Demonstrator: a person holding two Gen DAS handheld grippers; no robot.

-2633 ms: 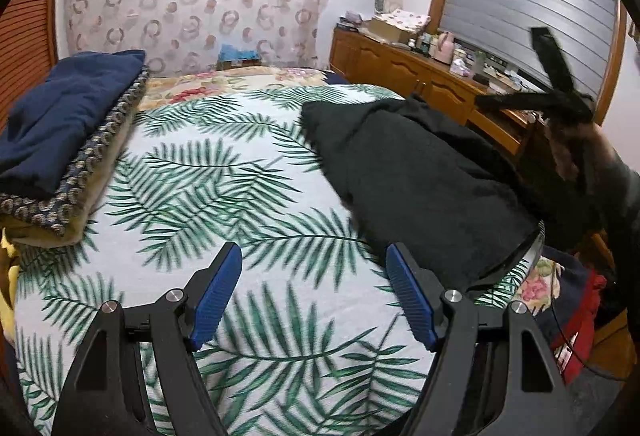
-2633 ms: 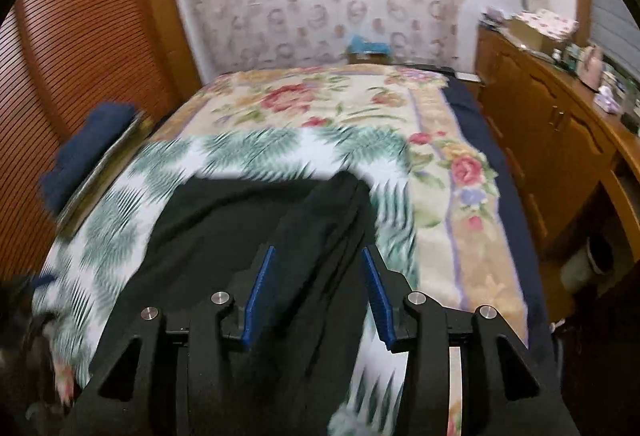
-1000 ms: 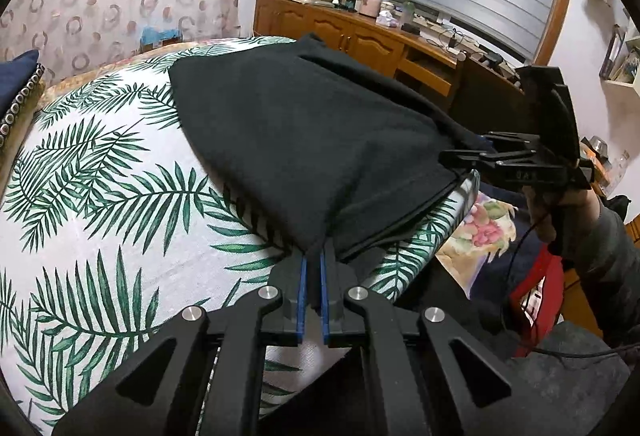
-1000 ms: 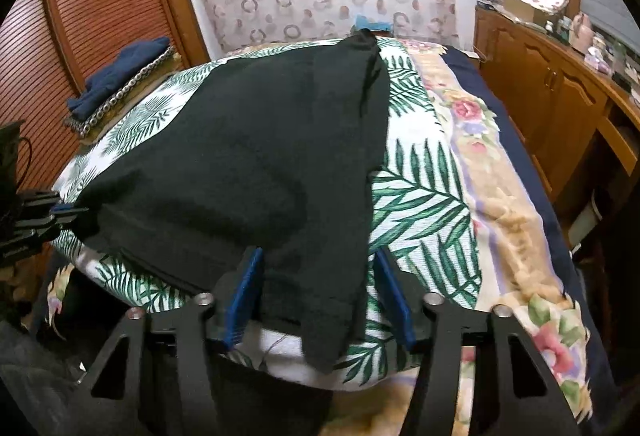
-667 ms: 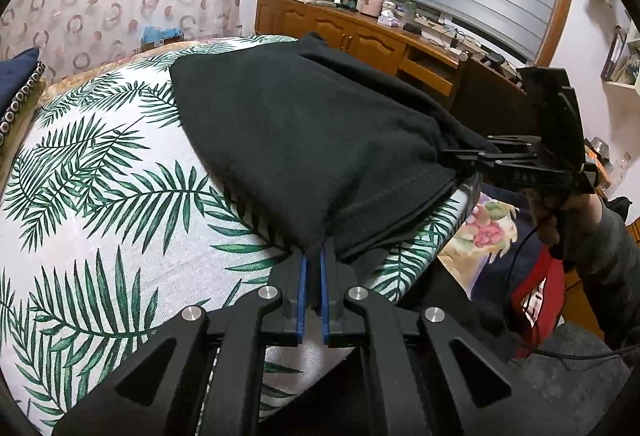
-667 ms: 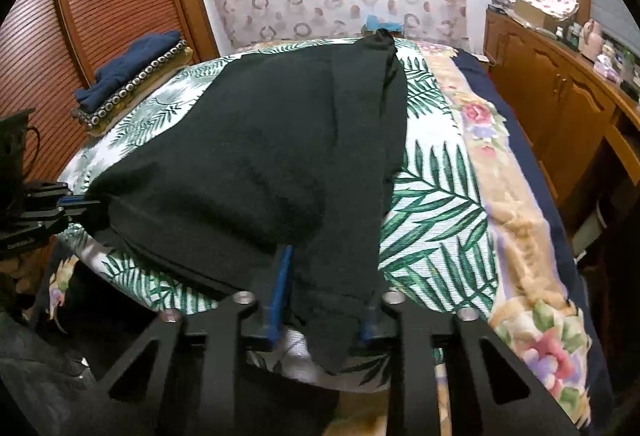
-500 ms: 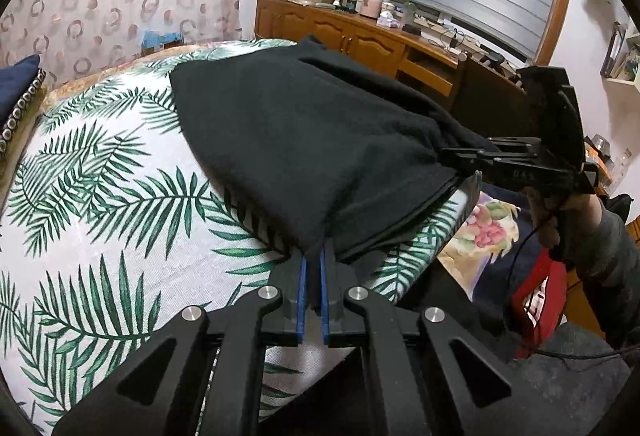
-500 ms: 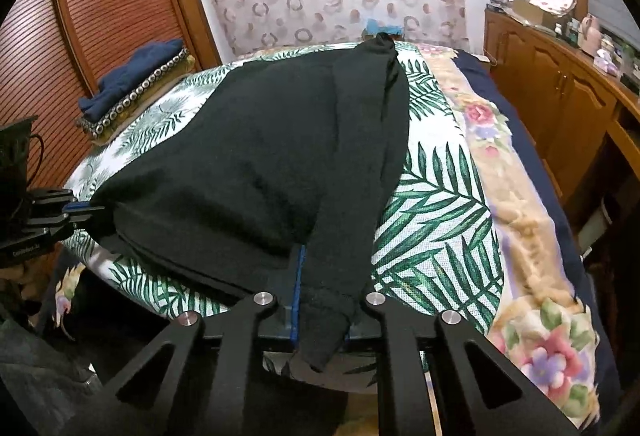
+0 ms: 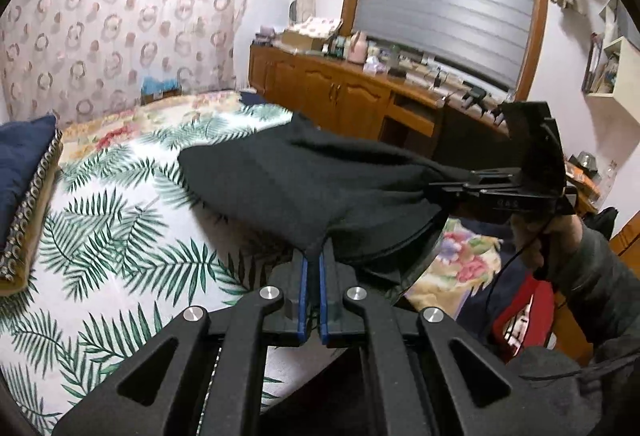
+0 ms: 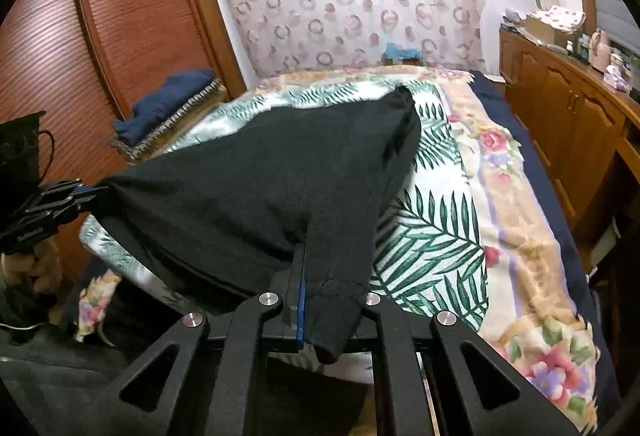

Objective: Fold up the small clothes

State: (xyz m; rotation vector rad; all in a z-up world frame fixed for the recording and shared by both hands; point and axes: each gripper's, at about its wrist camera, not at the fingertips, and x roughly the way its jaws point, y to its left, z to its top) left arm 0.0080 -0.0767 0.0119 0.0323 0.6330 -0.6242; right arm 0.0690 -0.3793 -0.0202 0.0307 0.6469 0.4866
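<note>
Above the palm-print bed (image 9: 120, 220), a black garment (image 9: 304, 188) is clamped by the left hand-held gripper (image 9: 313, 260) and the closing right hand-held gripper (image 10: 316, 276).

Some small pale marks are showing on the side of the right gripper (image 9: 436, 192) and on the left gripper (image 10: 86, 194), but they are too blurry to read.
</note>
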